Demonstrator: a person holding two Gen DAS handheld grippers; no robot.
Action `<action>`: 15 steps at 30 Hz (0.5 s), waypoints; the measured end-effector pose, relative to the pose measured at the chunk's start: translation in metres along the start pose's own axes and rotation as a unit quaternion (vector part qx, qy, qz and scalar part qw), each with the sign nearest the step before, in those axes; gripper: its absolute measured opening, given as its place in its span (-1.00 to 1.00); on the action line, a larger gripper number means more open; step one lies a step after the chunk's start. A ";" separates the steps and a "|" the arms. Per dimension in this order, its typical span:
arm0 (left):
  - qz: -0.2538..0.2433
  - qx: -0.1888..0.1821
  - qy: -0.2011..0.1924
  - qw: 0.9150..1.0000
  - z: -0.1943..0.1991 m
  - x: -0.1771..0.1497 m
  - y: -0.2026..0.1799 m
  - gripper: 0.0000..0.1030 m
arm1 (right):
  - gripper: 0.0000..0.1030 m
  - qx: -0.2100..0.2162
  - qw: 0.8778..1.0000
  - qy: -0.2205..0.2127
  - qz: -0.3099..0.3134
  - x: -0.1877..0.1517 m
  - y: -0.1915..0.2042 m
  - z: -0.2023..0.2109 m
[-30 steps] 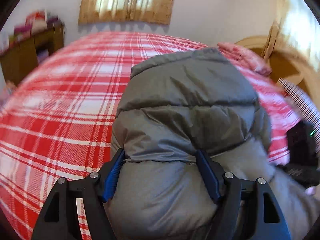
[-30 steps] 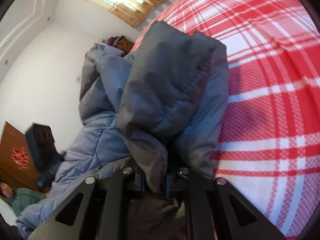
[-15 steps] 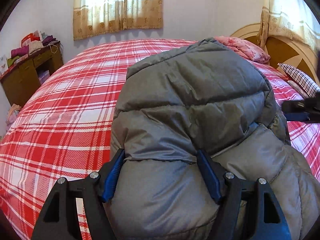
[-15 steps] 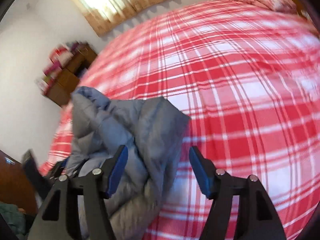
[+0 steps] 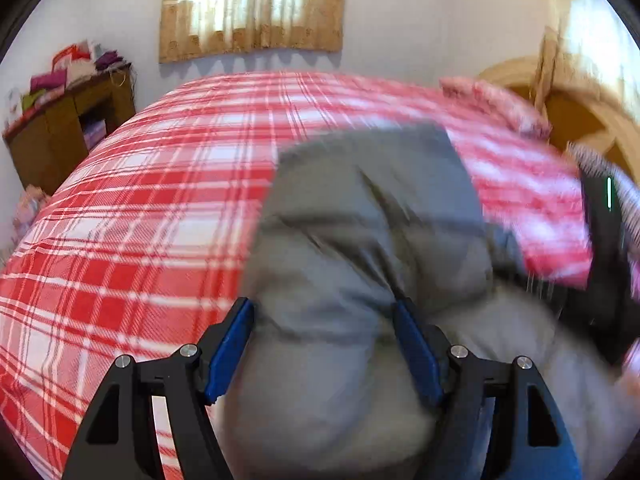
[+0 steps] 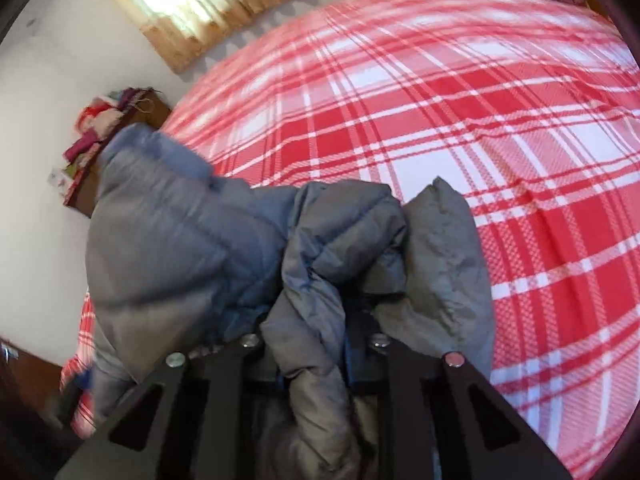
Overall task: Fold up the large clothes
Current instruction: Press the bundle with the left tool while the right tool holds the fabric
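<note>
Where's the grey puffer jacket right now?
The grey puffer jacket is bunched over the red plaid bed, pinched in the right tool; the left tool straddles another fold.

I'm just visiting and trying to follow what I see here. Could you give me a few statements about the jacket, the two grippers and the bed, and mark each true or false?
1. The right gripper is shut on the grey puffer jacket. True.
2. The left gripper's blue fingers are pressed together, empty. False: they stand apart with jacket bulk between them.
3. The bedspread is red-and-white plaid. True.
4. The jacket lies neatly folded flat. False: it is bunched and crumpled.
5. The window curtain is dark blue. False: it is tan.
</note>
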State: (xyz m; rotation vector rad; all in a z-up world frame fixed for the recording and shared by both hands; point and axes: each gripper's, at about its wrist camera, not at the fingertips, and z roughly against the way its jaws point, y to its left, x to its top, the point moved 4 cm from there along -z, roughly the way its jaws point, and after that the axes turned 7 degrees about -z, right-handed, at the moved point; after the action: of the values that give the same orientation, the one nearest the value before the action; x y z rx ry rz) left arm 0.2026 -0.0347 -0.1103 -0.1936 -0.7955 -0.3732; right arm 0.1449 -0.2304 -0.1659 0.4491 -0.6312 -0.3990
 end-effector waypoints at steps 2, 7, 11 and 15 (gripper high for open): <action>0.009 0.002 -0.004 1.000 0.001 0.020 0.010 0.41 | -0.58 0.011 1.000 -0.013 0.021 -0.004 0.001 0.001; -0.019 0.005 0.015 1.000 -0.041 0.064 -0.001 0.42 | -0.58 0.030 0.998 -0.035 0.043 -0.006 0.003 -0.003; 0.005 -0.004 0.038 0.999 -0.081 0.063 -0.009 0.42 | -0.62 0.078 0.997 -0.027 -0.002 -0.001 -0.011 -0.007; 0.026 0.008 0.043 0.999 -0.105 0.054 -0.008 0.44 | -0.63 0.102 0.995 -0.006 -0.009 0.009 -0.012 -0.017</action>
State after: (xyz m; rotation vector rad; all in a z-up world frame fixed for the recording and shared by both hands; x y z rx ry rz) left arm 0.3032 -0.0880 -0.1427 -0.1812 -0.7077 -0.3229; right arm 0.1596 -0.2395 -0.1799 0.6486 -0.6819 -0.3564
